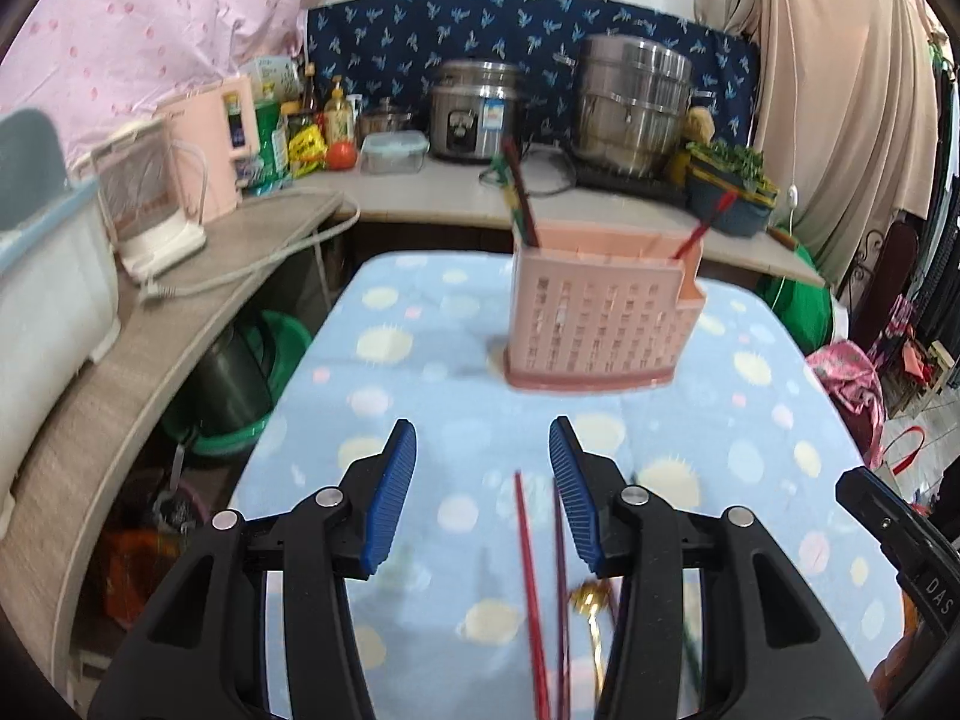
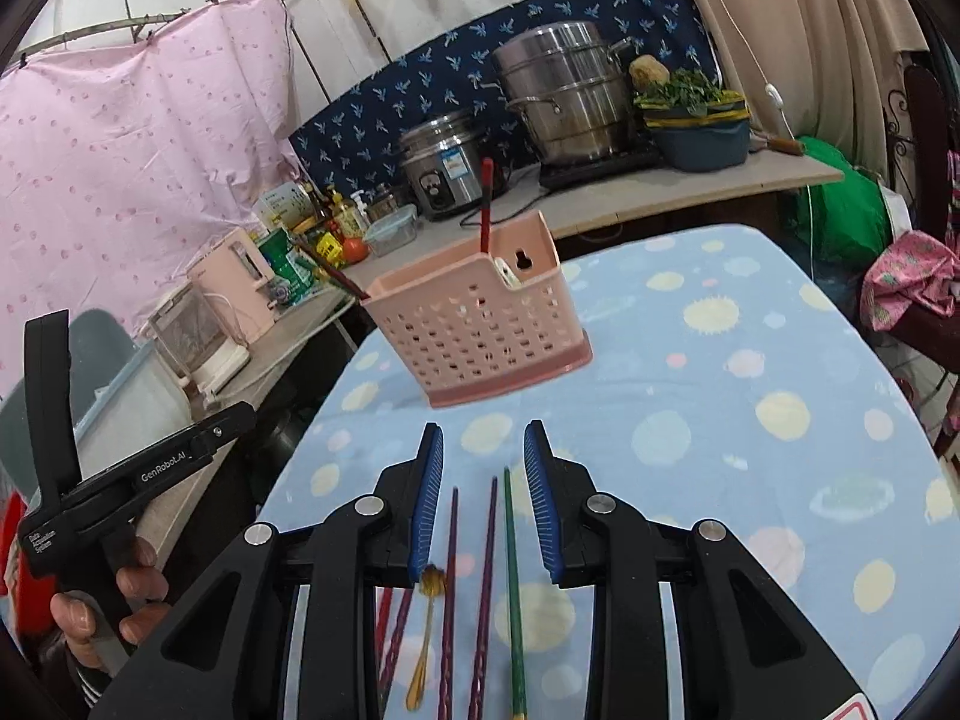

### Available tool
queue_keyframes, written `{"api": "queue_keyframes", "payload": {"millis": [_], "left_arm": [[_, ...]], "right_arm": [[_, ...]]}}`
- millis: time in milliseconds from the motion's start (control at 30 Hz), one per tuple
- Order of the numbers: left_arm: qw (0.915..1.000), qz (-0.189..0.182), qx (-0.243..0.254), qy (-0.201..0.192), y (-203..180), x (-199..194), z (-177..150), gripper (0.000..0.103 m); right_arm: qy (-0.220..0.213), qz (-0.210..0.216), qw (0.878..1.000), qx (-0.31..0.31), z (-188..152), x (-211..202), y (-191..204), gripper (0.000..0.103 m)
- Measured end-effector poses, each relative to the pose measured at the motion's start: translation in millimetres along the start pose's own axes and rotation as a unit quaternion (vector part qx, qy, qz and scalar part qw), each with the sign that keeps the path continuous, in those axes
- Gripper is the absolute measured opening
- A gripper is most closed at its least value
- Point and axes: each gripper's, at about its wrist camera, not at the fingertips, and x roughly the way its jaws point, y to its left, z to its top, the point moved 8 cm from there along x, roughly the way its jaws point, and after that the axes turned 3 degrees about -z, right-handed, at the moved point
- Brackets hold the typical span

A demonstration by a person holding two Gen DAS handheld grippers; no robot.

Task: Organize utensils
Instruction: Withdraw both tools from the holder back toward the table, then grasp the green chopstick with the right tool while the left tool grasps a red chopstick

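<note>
A pink slotted utensil holder (image 1: 600, 324) (image 2: 480, 330) stands on the blue dotted tablecloth (image 1: 420, 360) (image 2: 720, 390), with a dark red chopstick (image 1: 522, 198) and a red chopstick (image 1: 702, 228) (image 2: 485, 204) leaning in it. My left gripper (image 1: 483, 438) is open and hovers short of the holder. Under it on the cloth lie a red chopstick (image 1: 528, 588), a purple chopstick (image 1: 561, 600) and a gold spoon (image 1: 591, 606). My right gripper (image 2: 483, 438) is open too, above two purple chopsticks (image 2: 450, 570), a green chopstick (image 2: 513, 570) and the gold spoon (image 2: 426, 630). Nothing is held between either pair of pads.
A counter behind the table carries a rice cooker (image 1: 474, 114) (image 2: 444, 168), a steel steamer pot (image 1: 630, 102) (image 2: 564, 90), a basin of greens (image 2: 696, 126), bottles and a pink kettle (image 1: 210, 138). A hand (image 2: 96, 612) holds the left gripper's handle at the table's left edge.
</note>
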Motion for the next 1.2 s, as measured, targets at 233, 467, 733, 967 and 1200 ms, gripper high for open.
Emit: {"api": "queue_keyframes", "payload": {"millis": [233, 467, 733, 967, 1200], "left_arm": [[0.9984, 0.008, -0.01, 0.055, 14.9, 10.5, -66.7, 0.044], [0.9951, 0.005, -0.006, 0.099, 16.2, 14.3, -115.1, 0.044], [0.9918, -0.004, -0.002, 0.128, 10.9, 13.6, -146.8, 0.044], [0.9899, -0.004, -0.004, 0.142, 12.0, 13.5, -161.6, 0.044], [0.9885, -0.007, -0.004, 0.151, 10.9, 14.8, -169.4, 0.047]], "right_arm": [[0.042, -0.031, 0.999, -0.001, -57.6, 1.3, -15.6, 0.028], [0.072, -0.058, 0.995, -0.047, -103.4, 1.1, -10.8, 0.028], [0.101, -0.067, 0.99, -0.074, -142.0, 6.4, -6.0, 0.028], [0.103, -0.075, 0.988, -0.091, -149.9, 8.9, -3.7, 0.021], [0.099, -0.085, 0.987, -0.096, -153.3, 10.9, -7.2, 0.008]]}}
